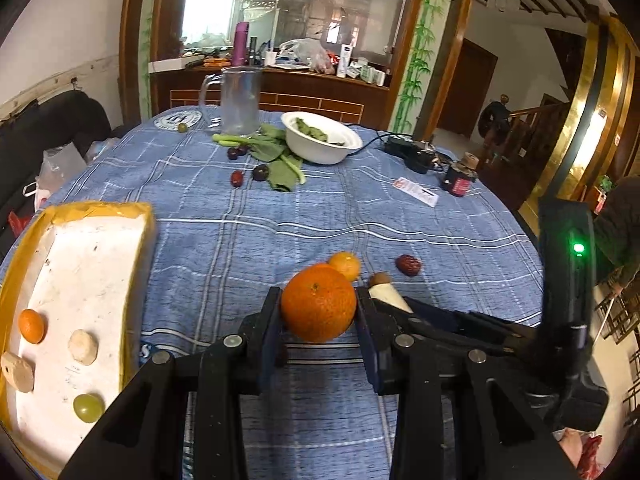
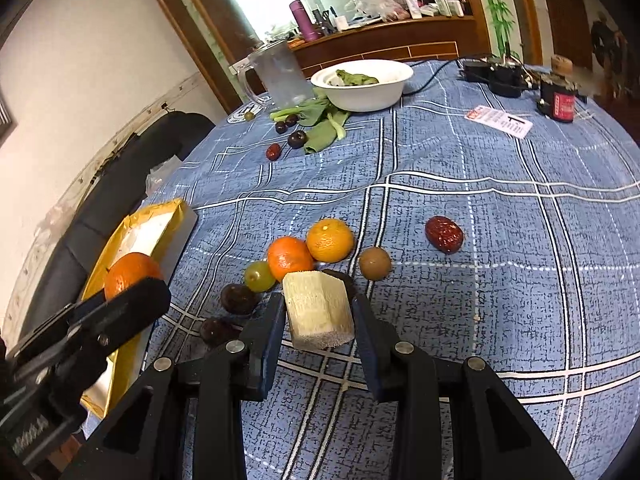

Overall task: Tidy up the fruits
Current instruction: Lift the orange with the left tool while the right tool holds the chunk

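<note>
My left gripper (image 1: 318, 312) is shut on a large orange (image 1: 318, 303) and holds it above the blue checked cloth, right of the white foam tray (image 1: 80, 264). The tray holds a small orange (image 1: 31, 325), a green grape (image 1: 88, 408) and two pale chunks. My right gripper (image 2: 318, 316) is shut on a pale sugarcane chunk (image 2: 318, 310). In front of it lie two oranges (image 2: 289, 258) (image 2: 330, 240), a green grape (image 2: 259, 276), dark plums (image 2: 239, 299), a brown round fruit (image 2: 375, 263) and a red date (image 2: 444, 234). The left gripper with its orange (image 2: 132, 272) shows at the left.
Far across the table stand a white bowl (image 1: 320, 148) with greens, a clear pitcher (image 1: 240, 98), loose leaves, several dark fruits and a red date (image 1: 237, 178). A black device, a small jar (image 1: 460, 178) and a card (image 1: 416, 191) lie at the far right.
</note>
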Motion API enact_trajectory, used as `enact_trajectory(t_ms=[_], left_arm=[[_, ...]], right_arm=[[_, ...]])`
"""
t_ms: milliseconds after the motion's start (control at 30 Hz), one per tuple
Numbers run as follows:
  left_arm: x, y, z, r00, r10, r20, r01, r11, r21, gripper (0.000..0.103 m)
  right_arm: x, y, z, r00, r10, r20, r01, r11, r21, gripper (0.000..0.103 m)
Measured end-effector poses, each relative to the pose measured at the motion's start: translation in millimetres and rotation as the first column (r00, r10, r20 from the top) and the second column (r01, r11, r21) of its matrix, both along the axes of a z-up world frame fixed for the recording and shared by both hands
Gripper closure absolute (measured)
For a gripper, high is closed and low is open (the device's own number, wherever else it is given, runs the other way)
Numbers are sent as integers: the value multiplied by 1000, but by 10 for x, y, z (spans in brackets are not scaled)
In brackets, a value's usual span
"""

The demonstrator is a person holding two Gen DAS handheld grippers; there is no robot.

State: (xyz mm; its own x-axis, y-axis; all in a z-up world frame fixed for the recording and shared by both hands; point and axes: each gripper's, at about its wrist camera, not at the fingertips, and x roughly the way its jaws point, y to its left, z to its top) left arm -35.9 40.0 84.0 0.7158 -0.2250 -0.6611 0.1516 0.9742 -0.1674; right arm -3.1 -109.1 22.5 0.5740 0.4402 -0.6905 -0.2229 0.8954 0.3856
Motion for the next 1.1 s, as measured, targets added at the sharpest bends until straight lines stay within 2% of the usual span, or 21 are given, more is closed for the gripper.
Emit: enact_trajectory(t_ms=[300, 567, 833, 1100], left_arm=[[-25, -236, 138, 998, -53, 28, 54, 998, -33, 69], [38, -277, 171, 997, -66, 32, 67, 997, -49, 69], [-1, -144, 146, 998, -51, 21, 52, 997, -50, 69], [-263, 159, 321, 998, -33, 61, 37, 998, -52, 69]], right_arm=[[20, -44, -22, 1000, -15, -18, 16, 1000, 22, 66], [37, -100, -10, 1000, -26, -12, 27, 999, 41, 66], [31, -93, 57, 999, -31, 45, 30, 999, 32, 66], [-54, -142, 90, 993, -76, 91, 75, 997, 16, 66]])
